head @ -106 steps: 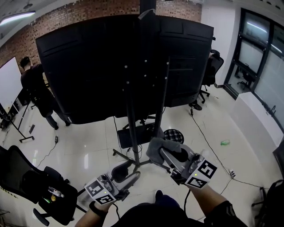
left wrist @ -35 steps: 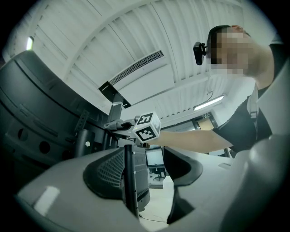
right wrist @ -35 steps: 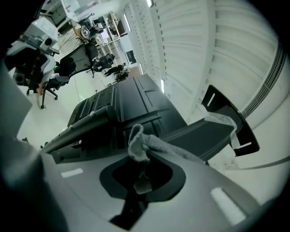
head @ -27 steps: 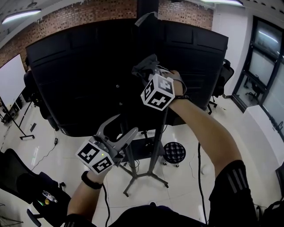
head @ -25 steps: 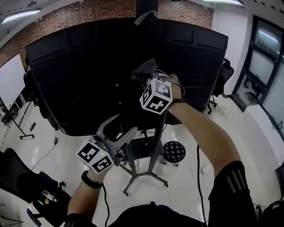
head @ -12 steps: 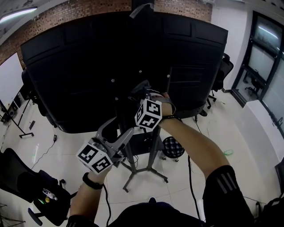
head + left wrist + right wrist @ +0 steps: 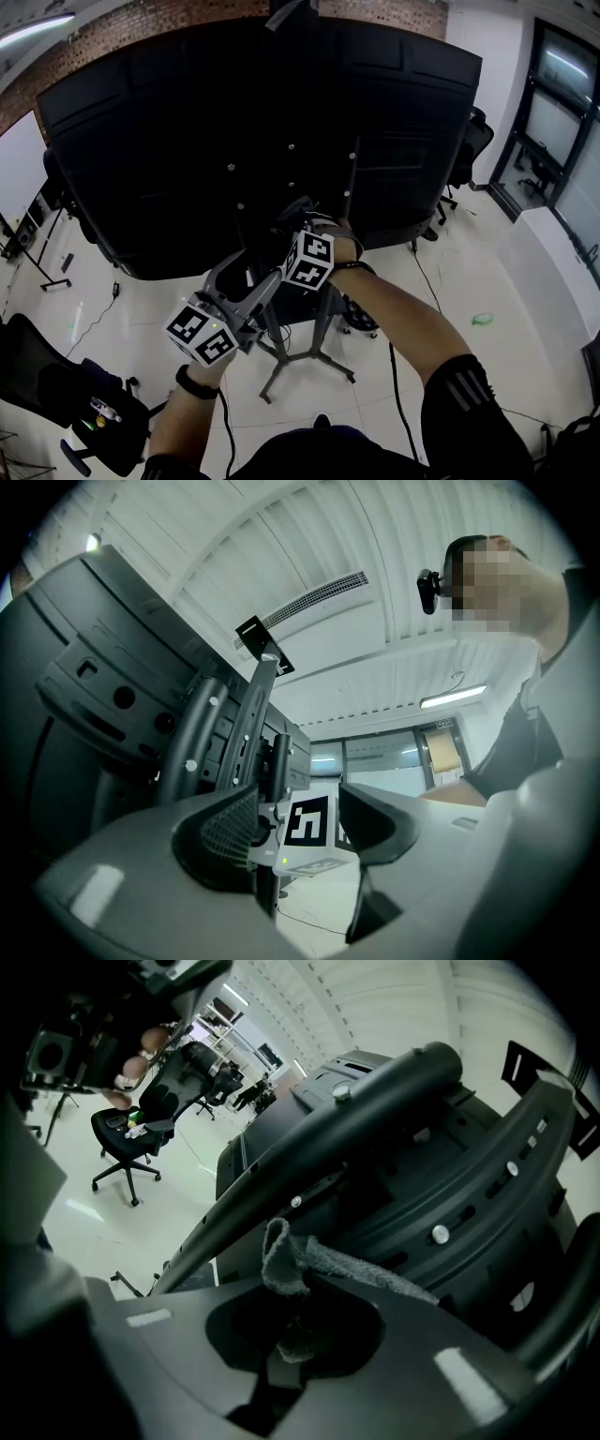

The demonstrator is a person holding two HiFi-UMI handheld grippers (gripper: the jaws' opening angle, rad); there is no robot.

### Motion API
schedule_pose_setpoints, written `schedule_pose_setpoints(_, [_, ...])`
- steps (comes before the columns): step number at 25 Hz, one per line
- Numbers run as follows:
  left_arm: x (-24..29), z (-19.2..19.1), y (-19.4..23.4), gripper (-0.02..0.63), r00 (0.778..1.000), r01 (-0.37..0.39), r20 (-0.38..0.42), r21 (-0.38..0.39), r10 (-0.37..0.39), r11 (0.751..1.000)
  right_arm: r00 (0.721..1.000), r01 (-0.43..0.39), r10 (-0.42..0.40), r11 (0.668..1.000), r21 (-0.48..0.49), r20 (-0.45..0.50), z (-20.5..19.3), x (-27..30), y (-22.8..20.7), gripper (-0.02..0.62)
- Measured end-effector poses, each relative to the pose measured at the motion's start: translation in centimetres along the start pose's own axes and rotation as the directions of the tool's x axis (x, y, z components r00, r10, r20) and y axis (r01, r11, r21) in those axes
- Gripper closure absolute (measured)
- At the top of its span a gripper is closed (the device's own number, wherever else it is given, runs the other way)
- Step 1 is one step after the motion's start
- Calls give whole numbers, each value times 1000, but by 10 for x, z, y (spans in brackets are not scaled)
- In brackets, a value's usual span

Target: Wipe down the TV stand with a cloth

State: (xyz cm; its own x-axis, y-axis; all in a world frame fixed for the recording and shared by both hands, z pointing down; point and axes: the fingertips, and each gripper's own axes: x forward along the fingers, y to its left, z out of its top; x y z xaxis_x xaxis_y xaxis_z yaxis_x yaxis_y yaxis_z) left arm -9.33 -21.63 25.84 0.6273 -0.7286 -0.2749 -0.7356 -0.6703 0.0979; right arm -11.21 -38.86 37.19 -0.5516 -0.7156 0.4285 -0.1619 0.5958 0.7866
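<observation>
Brick-walled office: your right hand-held gripper point(image 7: 302, 221), pinching the cloth point(image 7: 281, 1256), has slid down the TV stand point(image 7: 350, 178) post, so wiping progresses; your left hand-held gripper point(image 7: 305, 819) hangs spread, empty.

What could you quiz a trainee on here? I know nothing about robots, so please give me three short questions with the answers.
1. True or false: the left gripper is shut on the cloth.
2. What is the cloth held up against? A. the TV stand's pole B. the floor C. an office chair
3. Fill in: the right gripper is ____ on the cloth.
Key: 1 false, its jaws stand apart with nothing gripped; 2 A; 3 shut.
</observation>
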Motion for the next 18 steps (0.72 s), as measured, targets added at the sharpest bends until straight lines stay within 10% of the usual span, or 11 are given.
schedule_pose_setpoints(10, [6,-10,4,314,1000,-7,-11,-17,7,1000,990,14,-27,996,89,138,14,-25,2,569])
schedule_pose_setpoints(18, [24,-3,-6,314,1000,28,6,-6,-28,1000,905,159,-240,957,244,351,44,-121,-64,569])
